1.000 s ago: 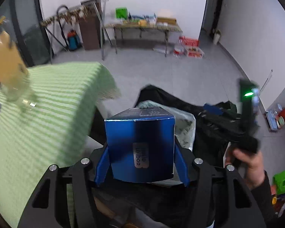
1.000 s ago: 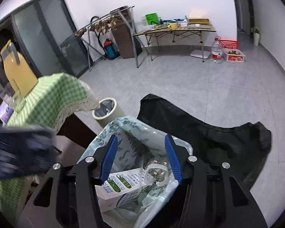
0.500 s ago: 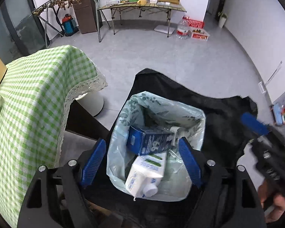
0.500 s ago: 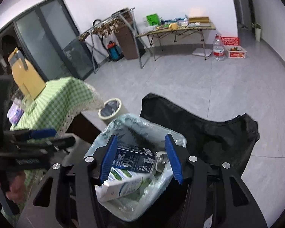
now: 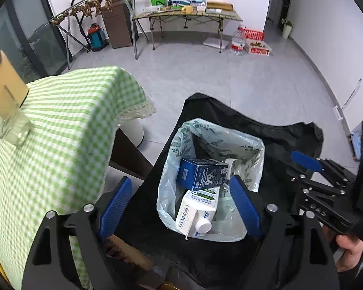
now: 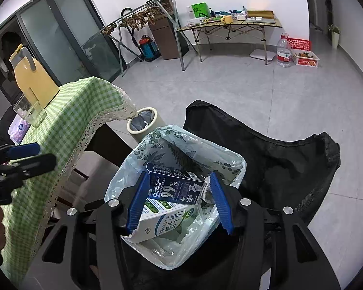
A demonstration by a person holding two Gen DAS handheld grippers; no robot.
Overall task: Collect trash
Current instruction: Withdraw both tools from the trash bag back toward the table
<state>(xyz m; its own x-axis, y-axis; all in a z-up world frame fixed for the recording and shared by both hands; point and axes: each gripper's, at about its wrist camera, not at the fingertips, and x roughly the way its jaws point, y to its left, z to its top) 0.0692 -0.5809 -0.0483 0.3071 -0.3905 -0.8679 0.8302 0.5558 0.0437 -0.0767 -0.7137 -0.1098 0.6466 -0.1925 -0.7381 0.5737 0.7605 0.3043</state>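
A pale leaf-printed trash bag [image 5: 239, 147] stands open on a black cloth chair. Inside lie a dark blue "99%" carton [image 5: 202, 174] on top of a white and green milk carton [image 5: 197, 213]. The same bag [image 6: 181, 145], blue carton [image 6: 176, 188] and milk carton [image 6: 164, 220] show in the right wrist view. My left gripper [image 5: 180, 205] is open and empty above the bag. My right gripper [image 6: 179, 203] is open and empty over the bag, its jaws either side of the blue carton. The right gripper also shows in the left wrist view [image 5: 305, 162].
A table with a green checked cloth [image 5: 60, 130] stands to the left, bearing a yellow jug [image 6: 34, 77] and a glass [image 6: 32, 112]. A small white bin [image 6: 144, 120] stands on the floor behind the bag. A folding table [image 5: 188, 15] is by the far wall.
My left gripper let go of the blue carton, which dropped into the bag onto the milk carton. The left gripper opened wide and has drifted slightly left.
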